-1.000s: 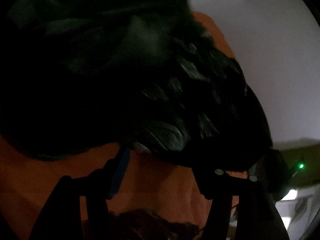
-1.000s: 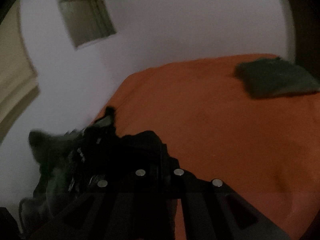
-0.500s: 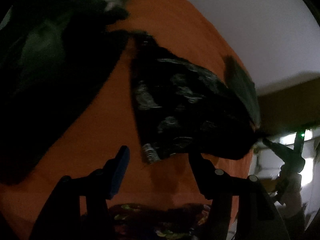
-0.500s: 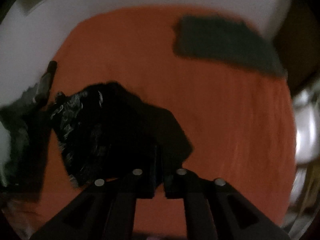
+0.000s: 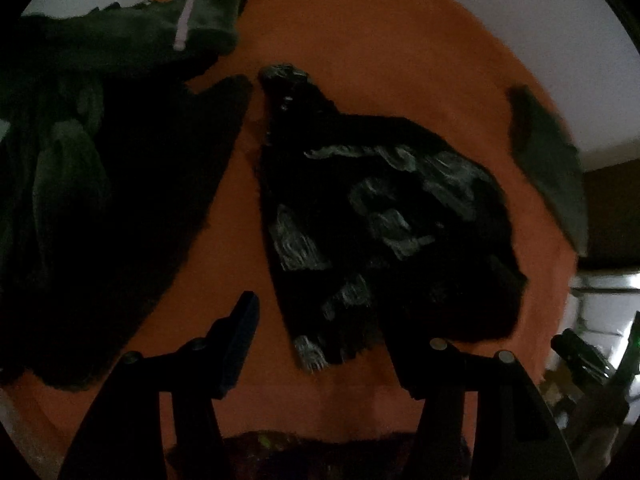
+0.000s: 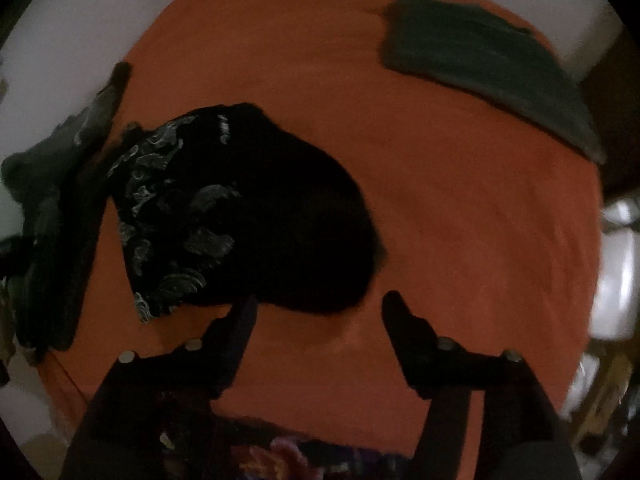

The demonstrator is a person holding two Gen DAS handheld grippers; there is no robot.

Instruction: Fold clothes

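Left gripper [image 5: 320, 320]: jaws wide, empty, above the orange sheet [image 5: 360, 32]. Right gripper [image 6: 318, 302]: jaws wide, empty. Black patterned garment [image 5: 384, 216]: lies crumpled on the sheet just ahead of both grippers, its near hem between the left fingers. Dark clothes pile [image 5: 100, 160]: left of it. Folded grey-green item [image 6: 488, 68]: far right, well apart. No legible writing.

A dim room in a home, likely a bedroom: a wide surface that looks like a bed under a plain orange sheet [image 6: 460, 208] fills both views, with loose dark clothes [image 5: 112, 184] heaped at its side, a folded dark green cloth [image 6: 484, 64] lying apart, and bare white walls [image 6: 80, 24] behind
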